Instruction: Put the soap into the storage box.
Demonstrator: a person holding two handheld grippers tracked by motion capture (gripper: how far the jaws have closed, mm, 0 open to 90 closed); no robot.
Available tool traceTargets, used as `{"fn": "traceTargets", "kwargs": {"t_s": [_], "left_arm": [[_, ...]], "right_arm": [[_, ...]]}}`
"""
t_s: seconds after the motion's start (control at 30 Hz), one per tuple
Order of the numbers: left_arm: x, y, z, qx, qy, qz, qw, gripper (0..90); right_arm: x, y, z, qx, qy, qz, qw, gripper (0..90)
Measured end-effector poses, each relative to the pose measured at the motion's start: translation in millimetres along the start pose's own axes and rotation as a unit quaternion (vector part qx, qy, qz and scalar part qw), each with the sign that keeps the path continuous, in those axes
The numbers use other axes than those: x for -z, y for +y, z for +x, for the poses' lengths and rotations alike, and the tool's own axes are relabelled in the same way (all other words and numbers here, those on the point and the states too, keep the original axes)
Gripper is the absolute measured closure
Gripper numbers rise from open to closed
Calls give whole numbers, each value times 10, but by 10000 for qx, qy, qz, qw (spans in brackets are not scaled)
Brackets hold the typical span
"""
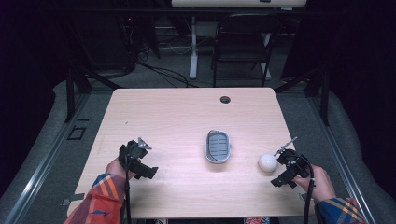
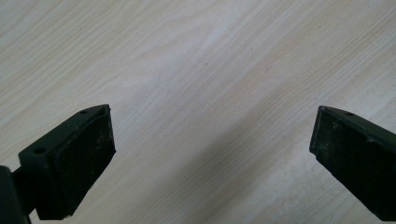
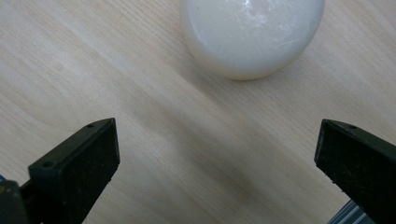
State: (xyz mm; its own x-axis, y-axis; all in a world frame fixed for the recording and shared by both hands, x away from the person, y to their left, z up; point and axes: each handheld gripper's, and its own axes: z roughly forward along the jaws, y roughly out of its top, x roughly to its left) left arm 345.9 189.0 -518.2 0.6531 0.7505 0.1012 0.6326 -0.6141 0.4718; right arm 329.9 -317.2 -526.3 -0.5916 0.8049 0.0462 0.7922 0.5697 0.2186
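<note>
A white ball (image 1: 267, 162) rests on the wooden table (image 1: 177, 116) near its right edge. My right gripper (image 1: 285, 163) sits just right of it, a little above the tabletop. In the right gripper view the ball (image 3: 252, 35) lies ahead of the wide-open jaws, beyond the fingertips (image 3: 93, 154), with bare wood between them. A grey oval dish with a slotted floor (image 1: 218, 146) stands at the table's middle. My left gripper (image 1: 137, 156) hovers over the left part of the table; its jaws stand open over bare wood in the left gripper view, one pad (image 2: 88, 154) showing at the left.
A round cable hole (image 1: 225, 99) is set in the table's far side. Behind the table stand a black folding chair (image 1: 243, 42) and a white desk leg (image 1: 193, 46). The table's right edge runs close to my right hand (image 1: 317, 182).
</note>
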Motion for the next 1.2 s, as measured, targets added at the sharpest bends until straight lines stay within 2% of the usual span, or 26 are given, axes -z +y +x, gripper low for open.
{"fn": "traceTargets", "kwargs": {"t_s": [0.03,0.07,0.1,0.13,0.17,0.2,0.3,0.37,0.43,0.47,0.6,0.63,0.67,0.7,0.73,0.77,0.8,0.9,0.93,1.03,1.1,1.13,1.2], "left_arm": [[-1,0,-1,2,-8,-5,10000,2],[-1,1,-2,-2,-7,-2,10000,1],[0,1,-3,-2,-5,-9,10000,1],[3,0,-3,0,-17,-8,10000,1],[3,0,-3,0,-17,-8,10000,1],[5,-3,-1,6,-17,-6,10000,1],[5,-5,-1,9,-14,-1,10000,1],[4,-1,-5,-5,-30,3,10000,1],[2,0,-8,-26,-37,14,10000,1],[2,0,-8,-22,-36,10,10000,1],[5,-3,-5,-13,-38,20,10000,1],[5,-3,-5,-11,-39,12,10000,1],[5,-3,-5,-12,-37,20,10000,1],[5,-3,-5,-12,-37,20,10000,2],[4,-2,-6,-16,-37,23,10000,1],[5,-2,-7,-16,-37,16,10000,1],[5,-2,-7,-15,-41,15,10000,1],[6,-3,-5,-13,-44,17,10000,1],[6,-3,-6,-13,-44,18,10000,1],[6,-3,-6,-18,-46,21,10000,1],[5,-2,-6,-20,-48,23,10000,2],[5,-2,-6,-19,-46,24,10000,1],[5,-2,-7,-18,-46,23,10000,1]], "right_arm": [[-4,-2,5,-12,-25,-19,10000,0],[17,12,-10,136,-39,178,9997,0],[20,17,-15,177,-40,253,9995,0],[-4,7,-4,80,-38,143,9999,0],[-4,7,-4,80,-38,143,9999,0],[10,26,-18,225,-65,339,9992,0],[-29,17,7,31,10,139,9999,0],[-29,21,6,69,-80,237,9997,0],[-32,22,5,65,-36,275,9996,0],[-52,14,14,-8,-120,211,9997,0],[-23,61,11,296,-269,538,9978,0],[-33,56,26,244,-314,468,9981,0],[-61,44,41,124,-198,330,9992,0],[-61,44,41,124,-198,330,9992,0],[-53,58,33,282,-277,473,9981,0],[-73,44,45,174,-261,325,9990,0],[-45,62,31,297,-295,498,9979,0],[-18,82,24,443,-396,666,9960,0],[-41,66,35,345,-352,514,9975,0],[-32,83,33,462,-334,657,9962,0],[-27,86,34,467,-325,619,9965,0],[-41,77,42,377,-299,470,9977,0],[-20,93,42,412,-282,497,9975,0]]}}
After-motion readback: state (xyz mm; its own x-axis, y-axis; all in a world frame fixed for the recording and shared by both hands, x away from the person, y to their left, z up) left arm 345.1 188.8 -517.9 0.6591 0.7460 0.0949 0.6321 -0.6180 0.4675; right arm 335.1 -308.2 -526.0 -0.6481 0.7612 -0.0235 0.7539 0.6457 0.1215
